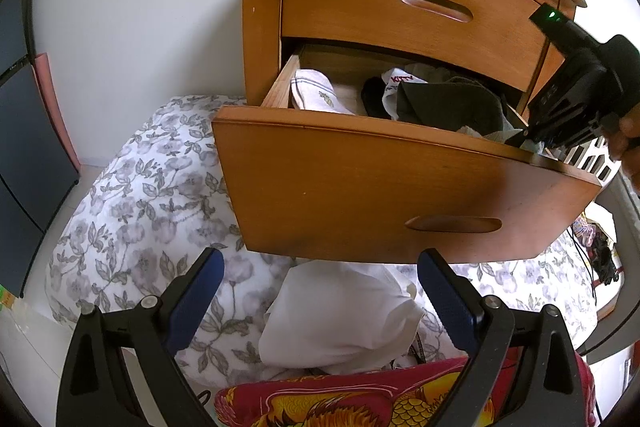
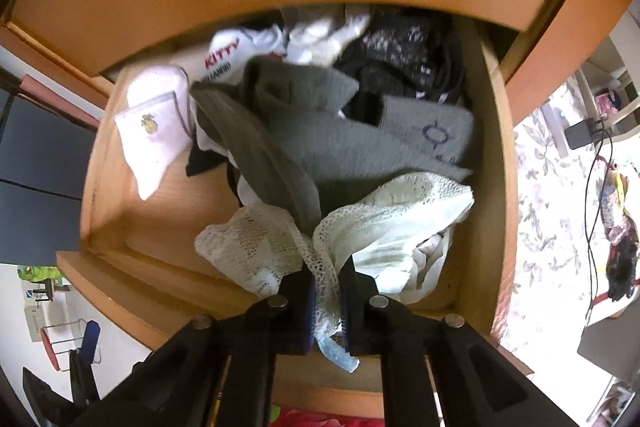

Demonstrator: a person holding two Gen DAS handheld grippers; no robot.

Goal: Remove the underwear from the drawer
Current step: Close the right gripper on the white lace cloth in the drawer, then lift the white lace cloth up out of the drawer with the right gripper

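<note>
Floral bedding (image 1: 132, 211) lies below the open wooden drawer (image 1: 400, 187) of clothes.

We see an open, light-brown wooden drawer (image 2: 100, 187) holding a loose heap of clothes: a white folded sock with a small yellow emblem (image 2: 154, 131) at its left, grey knitted garments (image 2: 320, 143) across the middle, black lacy fabric (image 2: 404, 55) toward the back, and pale cream lace underwear (image 2: 400, 223) at the front. Below the drawer, a white bundled cloth (image 1: 340, 315) lies on a grey-flowered white quilt (image 1: 132, 211).
</note>
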